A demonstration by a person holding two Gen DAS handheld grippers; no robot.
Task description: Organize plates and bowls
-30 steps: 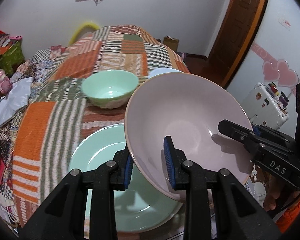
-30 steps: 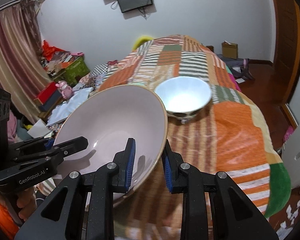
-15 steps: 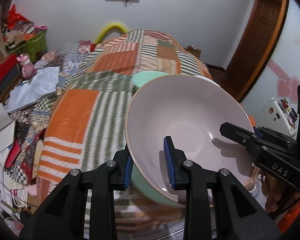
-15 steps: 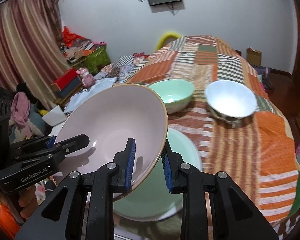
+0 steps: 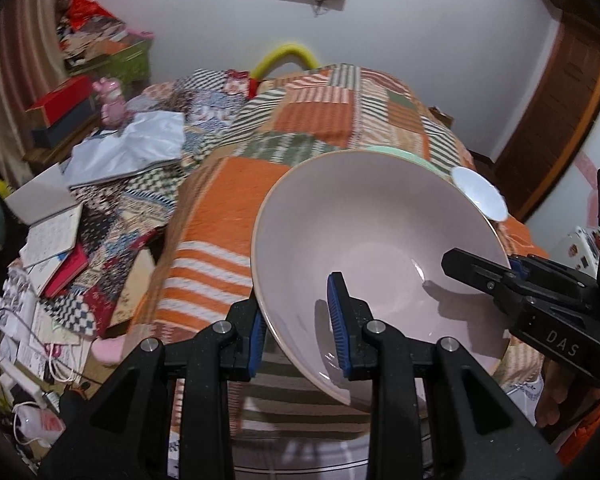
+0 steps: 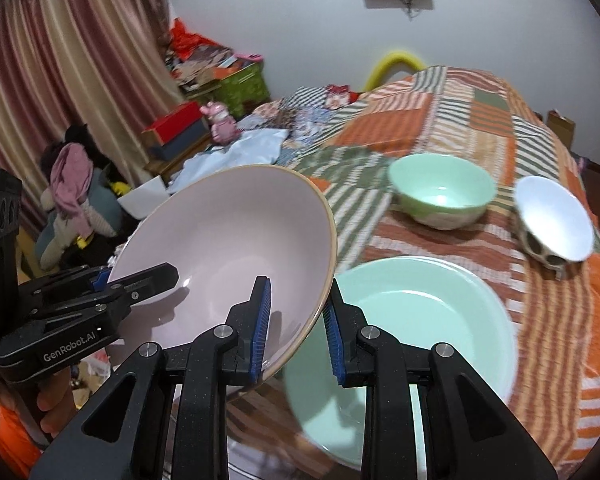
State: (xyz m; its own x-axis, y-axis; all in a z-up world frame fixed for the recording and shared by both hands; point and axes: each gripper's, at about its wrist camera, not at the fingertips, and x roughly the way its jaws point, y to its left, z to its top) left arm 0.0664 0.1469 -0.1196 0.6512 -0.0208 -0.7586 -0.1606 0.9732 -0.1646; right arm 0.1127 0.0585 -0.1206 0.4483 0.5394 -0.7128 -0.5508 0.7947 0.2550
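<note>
Pink bowl (image 6: 228, 240) hangs tilted, its opposite rims pinched by your left gripper (image 5: 296, 332) and right gripper (image 6: 296, 326), left of the green plate (image 6: 420, 328), probably clear of it though blur obscures.

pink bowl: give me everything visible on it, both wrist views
The pink bowl is wide and shallow, pale pink inside with a thin tan rim, glossy like glazed ceramic, and empty. It is off the bed and tilted. The left gripper pinches its rim on one side, one pad inside and one outside; the right gripper does the same on the opposite side. In the right wrist view it sits left of the green plate.
</note>
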